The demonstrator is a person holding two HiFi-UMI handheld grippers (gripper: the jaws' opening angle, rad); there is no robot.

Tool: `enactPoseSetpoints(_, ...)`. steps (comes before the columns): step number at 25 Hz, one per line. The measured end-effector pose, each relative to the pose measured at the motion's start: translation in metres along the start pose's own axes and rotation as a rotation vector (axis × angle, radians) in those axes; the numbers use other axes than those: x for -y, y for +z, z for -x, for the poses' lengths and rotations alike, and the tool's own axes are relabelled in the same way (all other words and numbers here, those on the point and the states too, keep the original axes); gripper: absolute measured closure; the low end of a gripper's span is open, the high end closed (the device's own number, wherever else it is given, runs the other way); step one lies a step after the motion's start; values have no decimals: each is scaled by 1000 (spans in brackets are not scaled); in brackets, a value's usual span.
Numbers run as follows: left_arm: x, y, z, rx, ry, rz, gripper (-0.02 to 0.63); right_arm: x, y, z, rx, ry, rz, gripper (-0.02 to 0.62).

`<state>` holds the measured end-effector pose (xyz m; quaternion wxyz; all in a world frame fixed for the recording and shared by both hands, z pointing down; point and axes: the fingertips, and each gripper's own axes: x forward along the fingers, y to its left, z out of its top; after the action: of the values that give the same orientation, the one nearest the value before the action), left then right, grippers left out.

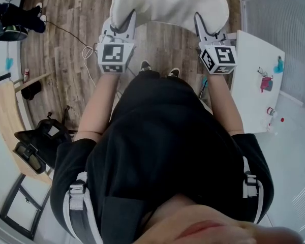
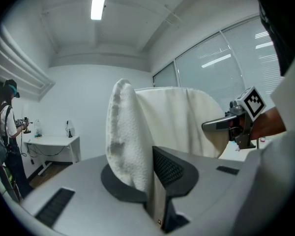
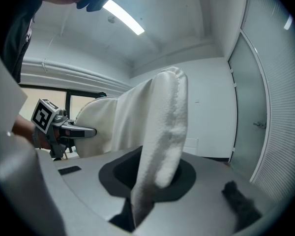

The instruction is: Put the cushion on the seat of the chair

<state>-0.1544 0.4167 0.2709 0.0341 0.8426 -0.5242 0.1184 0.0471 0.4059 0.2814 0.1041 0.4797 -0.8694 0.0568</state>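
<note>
Two hand-held grippers share one load: a thick, cream-white fleecy cushion point(image 1: 168, 4) hangs stretched between them, out in front of the person who carries it. The left gripper point(image 1: 128, 18) has its grey jaws clenched on the cushion's left edge. In its own view the nubbly fabric stands pinched up from between the dark pads, with the rest of the cushion spreading away to the right. The right gripper point(image 1: 199, 20) grips the opposite edge the same way, its jaws closed tight on a fold of the white fabric that rises as a rounded column straight from the pads. Each gripper shows in the other's view, holding the far side of the cushion with its marker cube turned outward.

From above, the cushion is clear of any surface, over the brown wood-plank floor point(image 1: 81, 14) and beyond the toes of the person's black shoes point(image 1: 145, 65). Both bare forearms reach forward at about the same height. A white rectangular table point(image 1: 254, 80) stands just to the person's right. In the left gripper view another person point(image 2: 5, 132) stands by a small white desk point(image 2: 54, 141) against the far wall.
</note>
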Motion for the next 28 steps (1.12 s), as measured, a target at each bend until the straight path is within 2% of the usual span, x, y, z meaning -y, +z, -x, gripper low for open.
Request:
enactPoseSetpoints(8, -39, -10, -8, 1, -22, 11, 552, -17, 2, -34, -10, -12, 1, 538)
enactPoseSetpoints(12, -45, -7, -14, 8, -26, 10, 552, -15, 6, -41, -9, -15, -2, 538)
enactPoseSetpoints(19, -55, 0, -43, 13, -26, 0, 552, 4, 10, -63, 2, -13, 0, 538)
enactPoseSetpoints(28, -59, 19, -101, 3, -16, -21, 552, 57, 17, -99, 26, 10, -13, 538)
